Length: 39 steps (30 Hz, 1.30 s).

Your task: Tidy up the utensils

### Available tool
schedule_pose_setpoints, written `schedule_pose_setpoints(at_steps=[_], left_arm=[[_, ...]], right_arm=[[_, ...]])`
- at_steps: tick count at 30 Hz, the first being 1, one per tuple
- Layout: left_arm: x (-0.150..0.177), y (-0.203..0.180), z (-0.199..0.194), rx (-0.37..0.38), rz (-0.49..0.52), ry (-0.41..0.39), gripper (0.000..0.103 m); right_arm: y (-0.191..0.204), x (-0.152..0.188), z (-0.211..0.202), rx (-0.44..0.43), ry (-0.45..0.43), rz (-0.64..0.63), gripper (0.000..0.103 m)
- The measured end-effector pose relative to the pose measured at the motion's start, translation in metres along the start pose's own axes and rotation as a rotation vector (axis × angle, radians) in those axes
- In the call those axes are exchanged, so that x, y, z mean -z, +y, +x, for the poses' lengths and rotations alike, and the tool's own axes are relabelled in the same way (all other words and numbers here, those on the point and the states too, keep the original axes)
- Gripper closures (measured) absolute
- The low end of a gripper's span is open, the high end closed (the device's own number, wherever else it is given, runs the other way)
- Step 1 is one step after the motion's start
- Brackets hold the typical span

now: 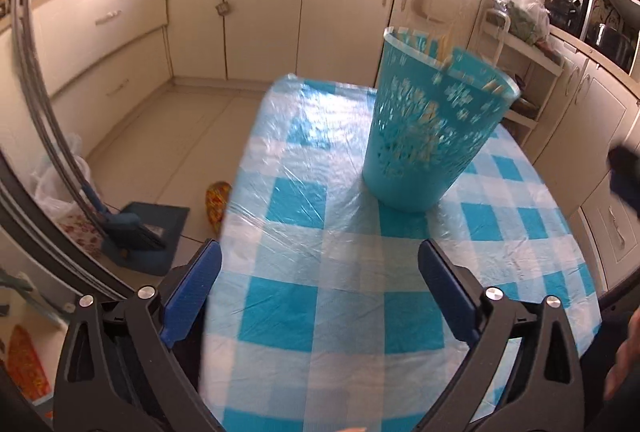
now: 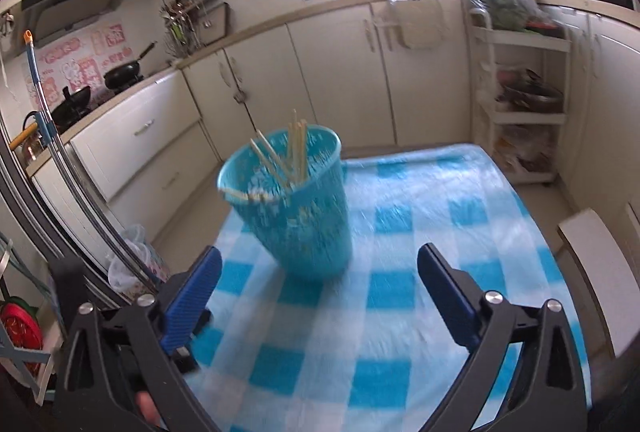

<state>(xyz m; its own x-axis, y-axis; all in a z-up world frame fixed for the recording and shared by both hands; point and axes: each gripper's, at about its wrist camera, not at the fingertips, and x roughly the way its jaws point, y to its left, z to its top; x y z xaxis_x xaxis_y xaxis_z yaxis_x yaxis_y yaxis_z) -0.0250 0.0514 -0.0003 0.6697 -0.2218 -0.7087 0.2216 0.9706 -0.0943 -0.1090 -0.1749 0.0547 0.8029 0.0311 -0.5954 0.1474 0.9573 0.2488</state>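
Note:
A turquoise perforated plastic basket (image 1: 428, 136) stands upright on the blue-and-white checked tablecloth (image 1: 320, 304). It also shows in the right wrist view (image 2: 298, 208). Several wooden chopsticks (image 2: 294, 152) stand inside it, their tips above the rim; in the left wrist view they (image 1: 430, 46) are blurred. My left gripper (image 1: 320, 268) is open and empty, held above the cloth short of the basket. My right gripper (image 2: 320, 272) is open and empty, just in front of the basket's base. Both views are motion-blurred.
The tablecloth (image 2: 400, 312) is covered with clear plastic film. Cream kitchen cabinets (image 1: 260, 8) ring the room. A white shelf trolley (image 2: 520, 104) stands beyond the table's far right corner. A mop (image 1: 120, 224) and bags sit on the floor at left.

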Motion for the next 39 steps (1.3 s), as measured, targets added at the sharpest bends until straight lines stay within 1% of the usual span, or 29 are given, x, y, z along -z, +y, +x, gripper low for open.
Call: schedule_pose_setpoints(at_steps=[3, 5, 7, 9, 12, 14, 16, 18, 19, 20, 23, 27, 28, 31, 34, 39], left_arm=[[-0.002, -0.003, -0.036, -0.026, 0.009, -0.028, 0.008], [-0.002, -0.006, -0.064, -0.03, 0.003, -0.036, 0.008], [0.0, -0.007, -0.087, -0.021, 0.002, -0.048, 0.008], [0.004, -0.011, -0.117, -0.014, 0.028, -0.063, 0.008], [0.009, -0.013, -0.156, -0.015, 0.052, -0.059, 0.008], [0.014, -0.013, -0.184, -0.011, 0.051, -0.077, 0.008], [0.02, -0.011, -0.21, -0.024, 0.056, -0.105, 0.008], [0.023, -0.01, -0.23, -0.033, 0.048, -0.121, 0.008], [0.024, -0.007, -0.239, -0.028, 0.038, -0.125, 0.008], [0.027, -0.004, -0.25, -0.006, 0.019, -0.125, 0.008], [0.033, 0.001, -0.275, 0.02, 0.002, -0.146, 0.008], [0.042, 0.002, -0.303, -0.017, 0.036, -0.186, 0.008], [0.043, 0.002, -0.306, -0.023, 0.037, -0.191, 0.008], [0.048, 0.003, -0.315, -0.078, 0.048, -0.191, 0.008], [0.05, 0.004, -0.319, -0.103, 0.049, -0.187, 0.008], [0.051, 0.008, -0.333, -0.096, 0.027, -0.215, 0.008]], right_arm=[[-0.001, 0.013, -0.025, 0.037, 0.03, 0.034, 0.007], [0.002, 0.018, -0.043, 0.051, 0.024, 0.041, 0.007], [0.007, 0.019, -0.066, 0.049, 0.0, 0.046, 0.007], [0.014, 0.018, -0.087, 0.043, -0.022, 0.044, 0.007], [0.026, 0.017, -0.126, 0.033, -0.06, 0.047, 0.007], [0.035, 0.018, -0.155, 0.029, -0.083, 0.06, 0.007], [0.044, 0.024, -0.178, 0.012, -0.112, 0.063, 0.007], [0.053, 0.03, -0.196, 0.001, -0.14, 0.052, 0.007], [0.058, 0.035, -0.205, -0.009, -0.148, 0.045, 0.007], [0.062, 0.039, -0.211, -0.019, -0.152, 0.041, 0.007], [0.074, 0.053, -0.228, -0.027, -0.185, 0.009, 0.007], [0.084, 0.065, -0.243, -0.008, -0.221, -0.038, 0.007], [0.085, 0.066, -0.246, -0.007, -0.228, -0.041, 0.007], [0.087, 0.067, -0.256, -0.012, -0.25, -0.047, 0.007], [0.091, 0.069, -0.264, -0.017, -0.265, -0.062, 0.007], [0.095, 0.074, -0.275, -0.02, -0.284, -0.075, 0.007]])
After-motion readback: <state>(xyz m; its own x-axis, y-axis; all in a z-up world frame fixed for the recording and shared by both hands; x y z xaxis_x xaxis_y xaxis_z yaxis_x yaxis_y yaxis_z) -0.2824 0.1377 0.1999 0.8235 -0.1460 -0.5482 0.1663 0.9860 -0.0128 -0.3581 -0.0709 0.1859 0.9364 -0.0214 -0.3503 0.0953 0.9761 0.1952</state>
